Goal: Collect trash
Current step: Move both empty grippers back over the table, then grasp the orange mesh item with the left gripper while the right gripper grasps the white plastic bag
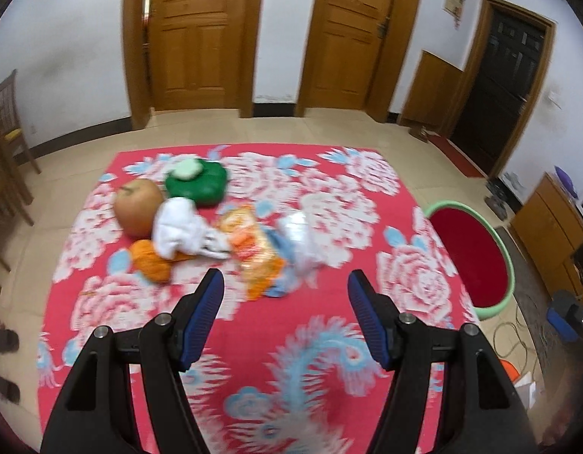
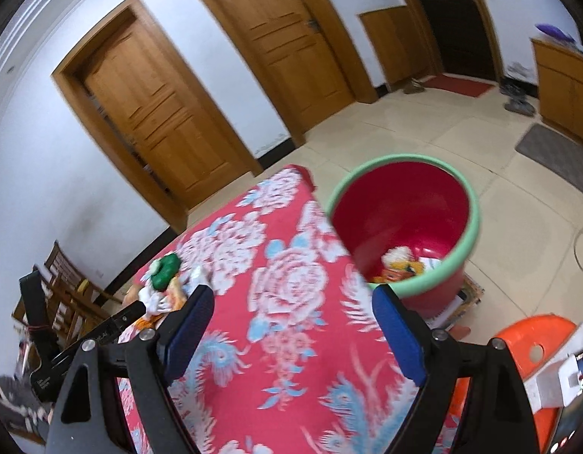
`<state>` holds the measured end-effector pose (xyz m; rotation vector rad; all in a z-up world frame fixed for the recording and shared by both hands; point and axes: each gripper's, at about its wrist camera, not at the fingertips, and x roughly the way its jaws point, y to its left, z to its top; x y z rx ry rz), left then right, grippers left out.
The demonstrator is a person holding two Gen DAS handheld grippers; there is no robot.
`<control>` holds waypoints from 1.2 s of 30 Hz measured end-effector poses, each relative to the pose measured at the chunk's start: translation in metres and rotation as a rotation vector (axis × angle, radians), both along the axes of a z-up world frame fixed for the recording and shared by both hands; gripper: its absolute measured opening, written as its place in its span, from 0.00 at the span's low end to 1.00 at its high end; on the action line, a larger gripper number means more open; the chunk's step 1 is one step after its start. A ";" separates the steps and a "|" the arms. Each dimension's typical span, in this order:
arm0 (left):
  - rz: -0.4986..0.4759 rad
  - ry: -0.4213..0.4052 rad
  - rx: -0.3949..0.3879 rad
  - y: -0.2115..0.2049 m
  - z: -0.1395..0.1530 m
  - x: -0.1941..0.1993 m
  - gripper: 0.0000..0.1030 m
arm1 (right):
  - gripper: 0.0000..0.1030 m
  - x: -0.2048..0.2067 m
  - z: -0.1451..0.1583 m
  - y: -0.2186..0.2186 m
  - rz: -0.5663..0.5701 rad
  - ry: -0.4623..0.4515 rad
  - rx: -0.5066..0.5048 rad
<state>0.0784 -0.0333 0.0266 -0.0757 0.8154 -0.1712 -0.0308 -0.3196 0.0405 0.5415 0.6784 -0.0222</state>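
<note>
Left gripper: the left gripper hangs over the near half of the tabletop, jaws spread wide, nothing between the blue pads.
Right gripper: the right gripper is spread wide too and empty, aimed over the table's right edge toward the bucket.
Trash pile: near the far left corner of the tabletop lie a crumpled white tissue, an orange snack wrapper and a clear plastic wrapper, bunched together and blurred.
Other things there: an apple, a small orange and a green pouch sit touching or just beside the pile; they look like food and belongings, not rubbish, though that is my guess.
Bucket: the red bucket with a green rim stands on the floor just off the right edge; some wrappers lie in its bottom.
Handling: the tissue and wrappers should be feather-light, soft and crushable; the film likely slippery.
Where to grip: pinch a raised fold or crumpled ridge, not a flat sheet, and keep clear of the fruit.
Progress: partly done, I judge.
</note>
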 end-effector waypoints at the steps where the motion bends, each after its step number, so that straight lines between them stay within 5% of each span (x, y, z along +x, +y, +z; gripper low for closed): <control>1: 0.015 -0.002 0.004 0.007 0.001 0.000 0.66 | 0.85 0.002 0.003 0.006 0.018 -0.003 -0.003; 20: 0.208 0.022 0.094 0.108 -0.015 0.031 0.66 | 0.85 0.078 0.012 0.114 0.226 0.082 -0.113; 33: 0.261 0.119 0.018 0.128 -0.070 0.070 0.66 | 0.85 0.144 -0.035 0.160 0.294 0.147 -0.221; 36: 0.257 0.128 0.006 0.127 -0.078 0.075 0.66 | 0.79 0.158 -0.047 0.165 0.308 0.139 -0.219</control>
